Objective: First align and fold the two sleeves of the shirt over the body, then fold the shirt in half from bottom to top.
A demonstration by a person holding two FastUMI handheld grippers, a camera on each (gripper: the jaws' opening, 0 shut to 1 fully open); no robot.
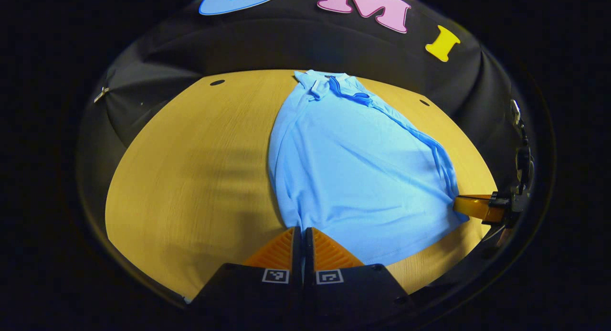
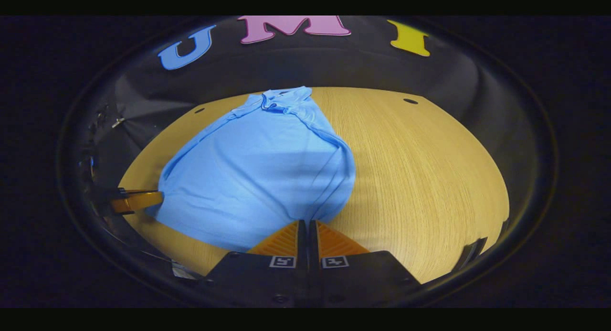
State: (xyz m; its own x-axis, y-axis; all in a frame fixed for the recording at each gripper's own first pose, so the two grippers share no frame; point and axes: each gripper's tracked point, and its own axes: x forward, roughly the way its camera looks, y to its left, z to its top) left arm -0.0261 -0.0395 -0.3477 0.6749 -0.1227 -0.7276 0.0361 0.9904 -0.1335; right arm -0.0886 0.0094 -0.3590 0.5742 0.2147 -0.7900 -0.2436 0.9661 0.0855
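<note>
Both grippers (image 1: 302,231) (image 2: 308,224) pinching smooth blue shirt (image 1: 353,168), woodgrain table (image 1: 191,178)

The shirt (image 1: 353,168) hem corners are hidden between each gripper's closed fingers (image 1: 279,250).

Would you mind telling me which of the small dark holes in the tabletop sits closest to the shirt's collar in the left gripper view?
It is the hole on the right of the wooden table, just past the collar of the blue shirt; the other hole lies farther off to the left.
</note>
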